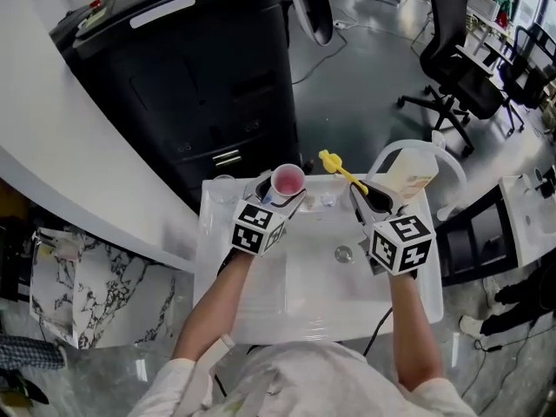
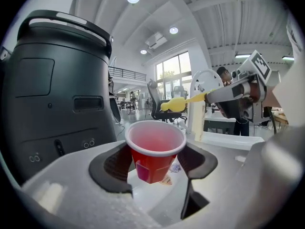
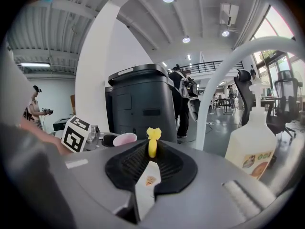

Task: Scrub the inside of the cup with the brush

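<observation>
Centre of the head view: left tongs clamp the red cup, mouth upward, above the white sink surface. Right tongs pinch the yellow brush by its handle. Pre-scrub alignment; next, the brush head probably needs steering leftward into the cup's mouth.

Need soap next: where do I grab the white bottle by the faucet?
Take the bottle across its wide lower body, coming level from the sink side. It stands upright, its neck is narrow, and the faucet arches over it, so a top-down reach looks blocked.
</observation>
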`<state>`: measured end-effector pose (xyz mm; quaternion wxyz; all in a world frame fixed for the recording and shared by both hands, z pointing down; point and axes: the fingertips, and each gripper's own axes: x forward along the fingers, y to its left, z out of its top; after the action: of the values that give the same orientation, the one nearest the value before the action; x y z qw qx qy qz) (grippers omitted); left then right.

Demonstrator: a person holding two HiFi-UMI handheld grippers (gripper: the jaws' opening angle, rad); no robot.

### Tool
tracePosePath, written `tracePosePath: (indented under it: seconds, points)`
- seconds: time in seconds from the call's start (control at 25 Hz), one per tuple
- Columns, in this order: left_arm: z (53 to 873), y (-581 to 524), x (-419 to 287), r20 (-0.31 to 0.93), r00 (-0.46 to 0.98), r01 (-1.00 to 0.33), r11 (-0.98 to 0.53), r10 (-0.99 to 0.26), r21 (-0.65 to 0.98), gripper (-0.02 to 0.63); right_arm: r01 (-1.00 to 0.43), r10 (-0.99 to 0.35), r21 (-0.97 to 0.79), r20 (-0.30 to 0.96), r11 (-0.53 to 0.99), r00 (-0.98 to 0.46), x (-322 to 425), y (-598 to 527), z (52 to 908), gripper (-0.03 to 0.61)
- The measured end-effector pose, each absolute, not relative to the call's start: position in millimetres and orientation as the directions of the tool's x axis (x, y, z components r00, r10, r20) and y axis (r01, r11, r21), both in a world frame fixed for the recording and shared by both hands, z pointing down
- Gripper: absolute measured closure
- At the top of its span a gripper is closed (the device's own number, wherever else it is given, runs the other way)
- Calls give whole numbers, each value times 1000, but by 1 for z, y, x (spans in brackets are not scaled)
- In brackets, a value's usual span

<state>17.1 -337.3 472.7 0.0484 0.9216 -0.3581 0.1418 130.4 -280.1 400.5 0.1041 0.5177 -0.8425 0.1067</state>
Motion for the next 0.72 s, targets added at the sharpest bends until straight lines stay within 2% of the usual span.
tracePosePath:
  seconds: [0.44, 0.72]
  points:
    - [433, -312, -23, 296, 644, -711, -695, -705, -108, 322, -833, -794, -52, 277, 550, -542, 114, -277, 378, 543]
    - [431, -307, -31, 360, 622, -694, -702, -696, -159, 327, -797, -759, -34, 285, 603, -586, 107, -267, 372, 543]
